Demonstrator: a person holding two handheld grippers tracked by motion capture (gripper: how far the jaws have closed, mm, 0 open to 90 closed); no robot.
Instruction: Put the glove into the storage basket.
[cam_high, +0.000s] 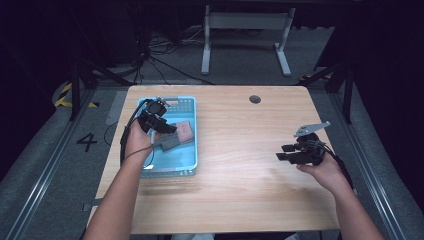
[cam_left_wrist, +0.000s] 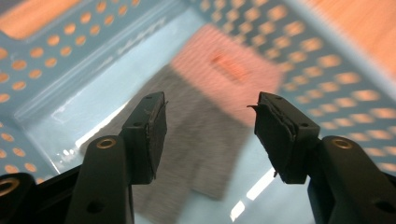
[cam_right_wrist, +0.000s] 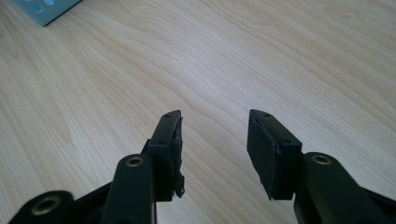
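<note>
Grey cloth (cam_left_wrist: 196, 154) beside pink cloth (cam_left_wrist: 229, 70) in blue basket (cam_high: 187, 150); left gripper (cam_left_wrist: 210, 126) above, jaws released; right gripper (cam_right_wrist: 215, 140) jaws released.

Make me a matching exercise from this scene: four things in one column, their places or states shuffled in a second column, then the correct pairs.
Things:
1. left gripper
2. right gripper
3. pink cloth
4. blue basket

Places or states:
A. lies in the basket beside a grey cloth
B. open above bare table wood
C. sits on the table's left part
D. open over the basket's contents

Pairs: 1-D, 2-B, 3-A, 4-C
</note>
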